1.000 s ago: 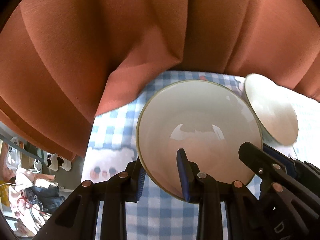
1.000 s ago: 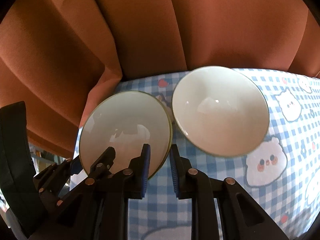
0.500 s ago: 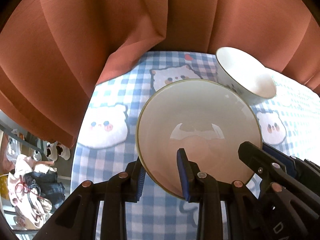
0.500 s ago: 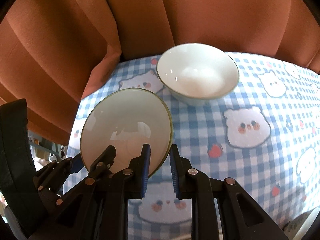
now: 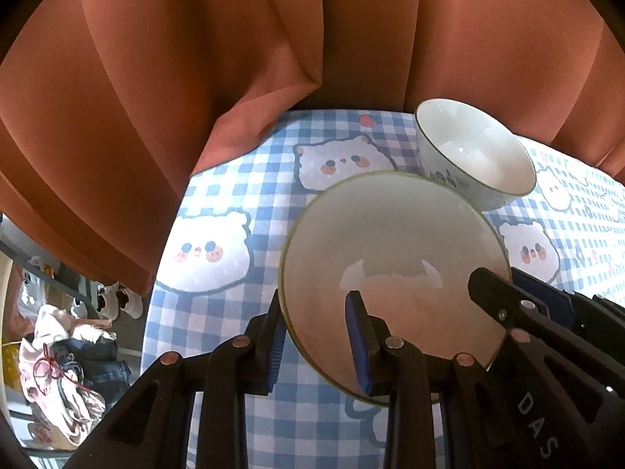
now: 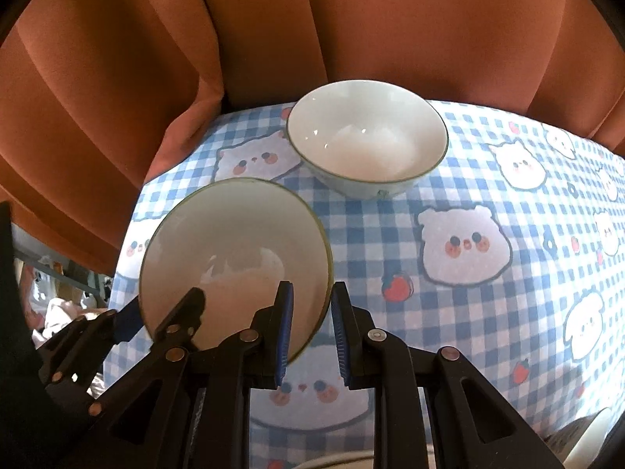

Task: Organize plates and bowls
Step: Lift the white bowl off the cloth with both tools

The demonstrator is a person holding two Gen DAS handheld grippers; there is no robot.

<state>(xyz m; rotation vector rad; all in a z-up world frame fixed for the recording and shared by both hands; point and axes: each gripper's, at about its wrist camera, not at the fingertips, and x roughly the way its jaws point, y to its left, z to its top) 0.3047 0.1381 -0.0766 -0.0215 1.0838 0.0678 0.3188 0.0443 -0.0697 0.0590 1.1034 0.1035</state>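
A white bowl with a greenish rim (image 5: 390,234) (image 6: 234,234) hangs tilted above the checked tablecloth (image 5: 234,179) (image 6: 468,179), held from both sides. My left gripper (image 5: 316,305) (image 6: 164,305) is shut on its left rim, one pad inside and one outside. My right gripper (image 6: 312,293) (image 5: 508,289) is shut on the opposite rim in the same way. A second white bowl with a dark rim line (image 5: 476,156) (image 6: 367,136) stands upright on the cloth beyond the held one, near the curtain and apart from it.
An orange curtain (image 5: 195,97) (image 6: 390,31) hangs close behind the table. The table's left edge (image 5: 164,254) drops to a floor with shoes and piled clothing (image 5: 70,351). A white rim (image 6: 586,441) shows at the near right corner.
Both grippers have drawn back from the curtain with the bowl between them, and more cloth now shows. The standing bowl, close beside the held one a second ago, now lies farther off. Both grips are unchanged.
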